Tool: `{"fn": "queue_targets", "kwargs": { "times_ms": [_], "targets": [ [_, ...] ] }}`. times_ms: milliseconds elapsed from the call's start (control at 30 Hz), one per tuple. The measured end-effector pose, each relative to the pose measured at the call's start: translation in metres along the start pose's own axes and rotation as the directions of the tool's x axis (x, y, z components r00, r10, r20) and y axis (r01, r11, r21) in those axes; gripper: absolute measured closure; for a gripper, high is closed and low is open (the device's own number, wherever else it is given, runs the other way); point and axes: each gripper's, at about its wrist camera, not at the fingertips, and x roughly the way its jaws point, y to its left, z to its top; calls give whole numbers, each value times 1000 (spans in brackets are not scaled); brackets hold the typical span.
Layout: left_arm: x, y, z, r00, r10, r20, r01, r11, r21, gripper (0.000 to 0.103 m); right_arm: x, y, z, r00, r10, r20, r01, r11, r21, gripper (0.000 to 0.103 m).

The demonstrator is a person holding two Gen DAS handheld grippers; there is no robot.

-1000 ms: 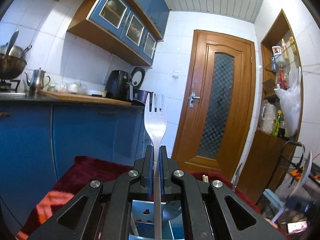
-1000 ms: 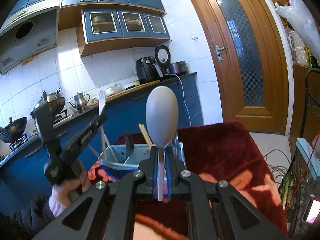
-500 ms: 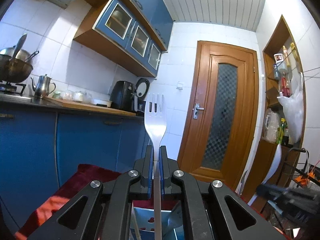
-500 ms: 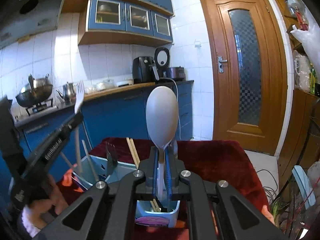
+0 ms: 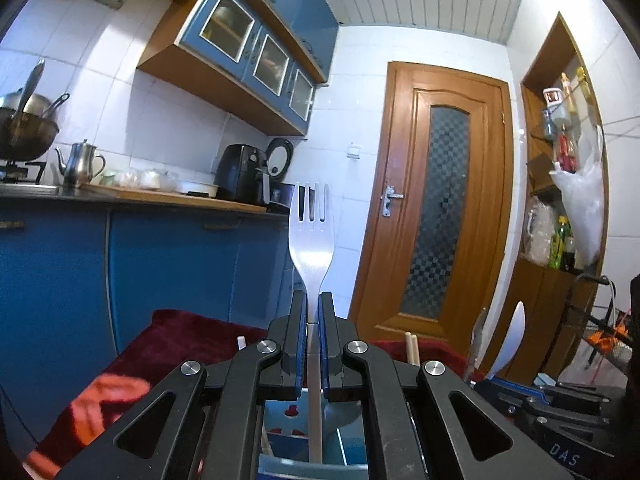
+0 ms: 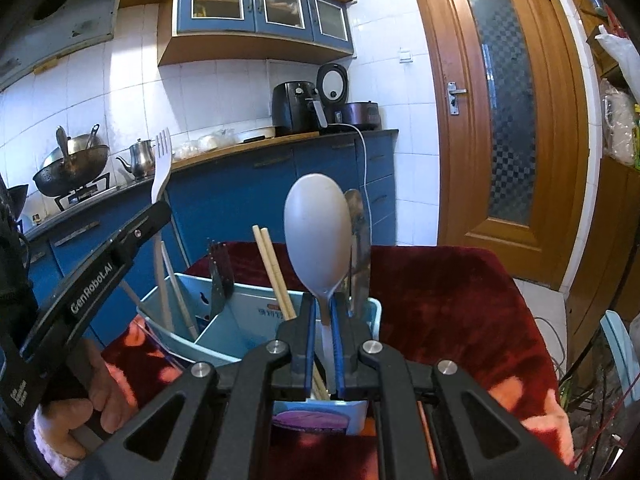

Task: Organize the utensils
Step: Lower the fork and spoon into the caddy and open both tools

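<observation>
A light blue utensil holder [image 6: 176,280] stands on the red cloth, with chopsticks [image 6: 272,264], a knife [image 6: 360,248] and a dark fork [image 6: 219,272] upright in it. My right gripper [image 6: 325,320] is just above its near rim. Its jaws are opening around the white handle of a grey spoon [image 6: 318,240], which stands upright with its lower end down in the holder. My left gripper [image 5: 313,308] is shut on a silver fork [image 5: 311,240], tines up, over the holder [image 5: 348,452]. In the right wrist view the left gripper [image 6: 160,208] and its fork [image 6: 162,160] sit above the holder's left compartment.
The red cloth [image 6: 448,304] covers the table around the holder. Blue counter cabinets [image 6: 248,196] run behind it, with an air fryer [image 6: 294,106], a kettle [image 6: 140,158] and a wok [image 6: 72,166] on top. A wooden door [image 6: 508,120] stands at the right. A hand [image 6: 80,408] holds the left gripper.
My right gripper came forward and down over the holder, so the spoon's handle now reaches into it, and its pads have eased apart slightly. The left gripper and fork stayed nearly in place.
</observation>
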Motion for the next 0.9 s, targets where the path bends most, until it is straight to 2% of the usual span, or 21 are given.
{"fn": "queue_targets", "kwargs": {
  "times_ms": [67, 133, 500, 900],
  "targets": [
    [-2, 0, 1, 1000, -4, -13, 4, 1000, 0, 83, -3, 0, 0, 1000, 4, 3, -4, 1000, 3, 83],
    [-3, 0, 2, 1000, -7, -22, 7, 1000, -2, 75, -6, 0, 0, 1000, 9, 7, -9, 1000, 9, 80],
    [-20, -2, 9, 998, -16, -56, 17, 1000, 6, 75, -24, 1, 3, 999, 21, 37, -23, 999, 37, 76],
    [-54, -1, 24, 993, -28, -114, 29, 1000, 7, 75, -67, 12, 7, 994, 46, 103, -50, 998, 35, 74]
  ]
}}
